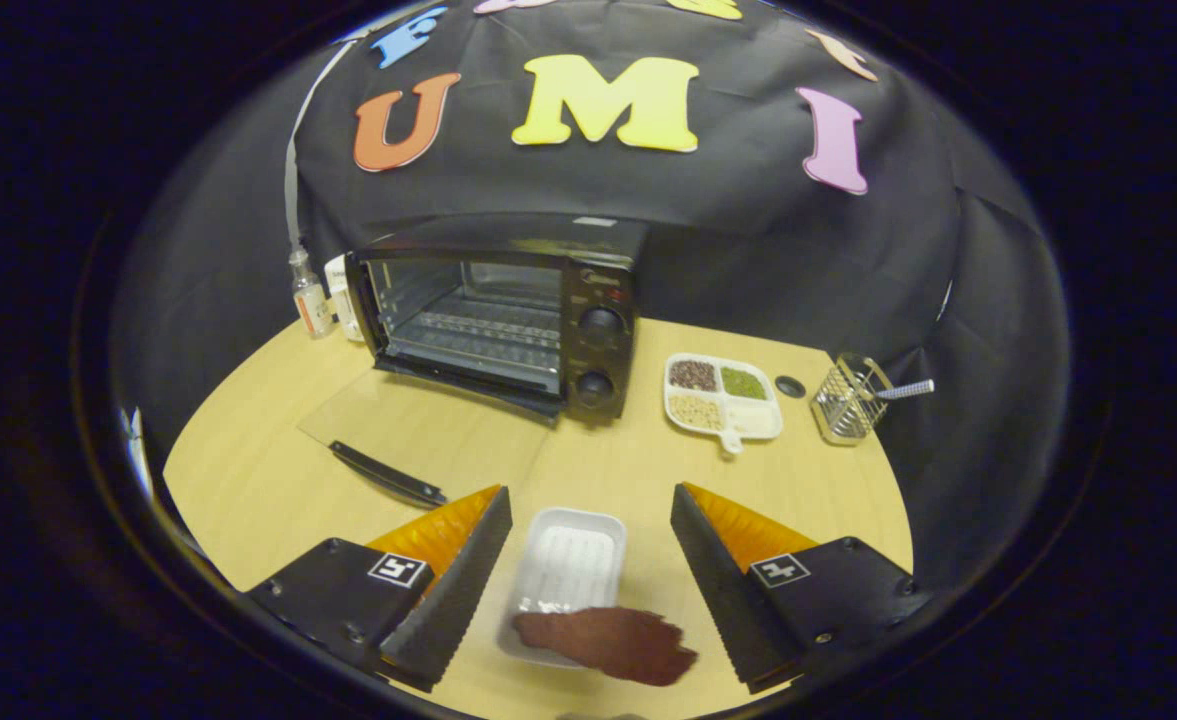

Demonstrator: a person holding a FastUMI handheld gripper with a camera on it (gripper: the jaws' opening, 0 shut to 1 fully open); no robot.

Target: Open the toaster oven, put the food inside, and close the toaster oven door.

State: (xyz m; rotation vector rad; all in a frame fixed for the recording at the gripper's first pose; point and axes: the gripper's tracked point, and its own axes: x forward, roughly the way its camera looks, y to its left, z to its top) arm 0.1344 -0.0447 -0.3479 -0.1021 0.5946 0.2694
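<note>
Toaster oven (pixel 503 315) sits on the wooden table (pixel 248 480) at about eleven o'clock from your gripper (pixel 590 585), well beyond the fingers and against the black cloth wall. Its long axis runs side to side, and its open mouth faces you, turned slightly toward seven o'clock. The glass door (pixel 418 430) is folded fully down and lies flat on the table, its dark handle (pixel 388 473) at the near edge, angled from ten o'clock to four o'clock. Two round knobs (pixel 598 355) are stacked on the oven's right panel.

Your fingers are spread wide apart and grip nothing. Between them lies a white tray (pixel 573 565), its long axis pointing away from you toward twelve o'clock. A flat reddish-brown piece of food (pixel 613 645) lies across the tray's near end, its long axis crosswise, spilling over the tray's right edge onto the table.

At one o'clock, right of the oven, rests a white divided dish (pixel 723 400) of grains. Farther right stands a wire mesh holder (pixel 848 400). Left of the oven stands a small bottle (pixel 310 298).
</note>
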